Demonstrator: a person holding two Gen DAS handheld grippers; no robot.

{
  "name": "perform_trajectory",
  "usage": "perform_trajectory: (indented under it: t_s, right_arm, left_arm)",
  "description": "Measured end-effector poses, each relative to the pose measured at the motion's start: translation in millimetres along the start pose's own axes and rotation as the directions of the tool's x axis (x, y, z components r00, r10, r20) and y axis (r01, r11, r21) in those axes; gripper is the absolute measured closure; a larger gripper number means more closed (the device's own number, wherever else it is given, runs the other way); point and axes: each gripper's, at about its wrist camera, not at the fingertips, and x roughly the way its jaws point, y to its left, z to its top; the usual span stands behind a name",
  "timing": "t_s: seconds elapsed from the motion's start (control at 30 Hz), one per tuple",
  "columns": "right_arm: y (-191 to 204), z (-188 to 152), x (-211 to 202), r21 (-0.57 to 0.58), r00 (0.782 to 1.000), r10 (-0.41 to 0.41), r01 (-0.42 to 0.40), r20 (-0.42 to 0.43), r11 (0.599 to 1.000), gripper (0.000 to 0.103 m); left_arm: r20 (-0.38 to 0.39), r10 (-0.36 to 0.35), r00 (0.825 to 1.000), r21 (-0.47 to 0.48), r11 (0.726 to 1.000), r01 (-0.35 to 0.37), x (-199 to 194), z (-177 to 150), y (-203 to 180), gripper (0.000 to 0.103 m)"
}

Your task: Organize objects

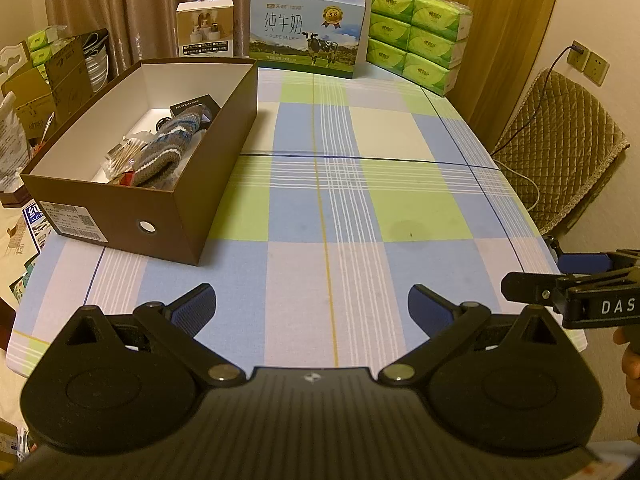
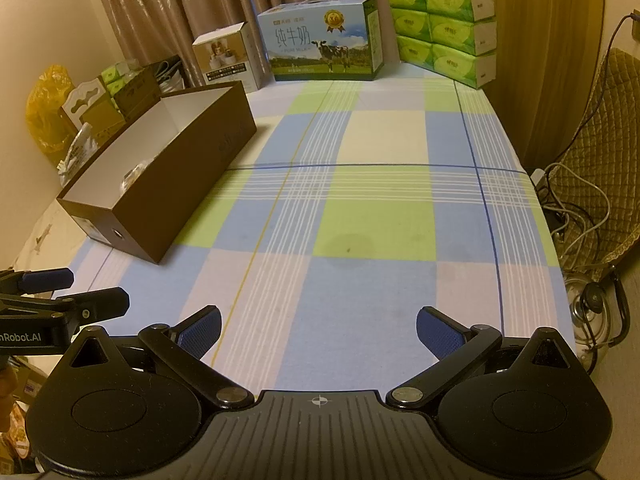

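Note:
A brown shoe box (image 1: 208,184) with a white inside stands open on the left of the checked tablecloth (image 1: 360,208). In it lie a grey and blue knitted sock (image 1: 172,144), a small black box (image 1: 196,108), cotton swabs (image 1: 124,156) and other small items. My left gripper (image 1: 312,312) is open and empty over the table's near edge, right of the box. My right gripper (image 2: 318,330) is open and empty further right; it also shows in the left wrist view (image 1: 560,280). The box (image 2: 188,176) sits far left in the right wrist view.
At the table's back stand a blue milk carton (image 1: 308,34), a small beige box (image 1: 205,29) and stacked green tissue packs (image 1: 420,36). Cardboard boxes and bags (image 1: 48,80) crowd the left. A padded chair (image 1: 560,148) with cables is at the right edge.

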Motion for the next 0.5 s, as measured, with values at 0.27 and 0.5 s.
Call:
perform_trajectory:
  t_s: [0.27,0.5]
  right_arm:
    - [-1.1,0.6,3.6,-0.002,1.000,0.001,-0.001,-0.004,1.000,0.002]
    - [-1.0,1.0,4.6,-0.002,1.000,0.002,-0.002,-0.006,1.000,0.002]
  left_arm:
    - [0.002,0.002,1.000,-0.003,1.000,-0.002,1.6,0.0,1.6,0.002]
    - [0.007,0.005,1.000,-0.001,1.000,-0.005,3.4,2.3,2.3,0.002]
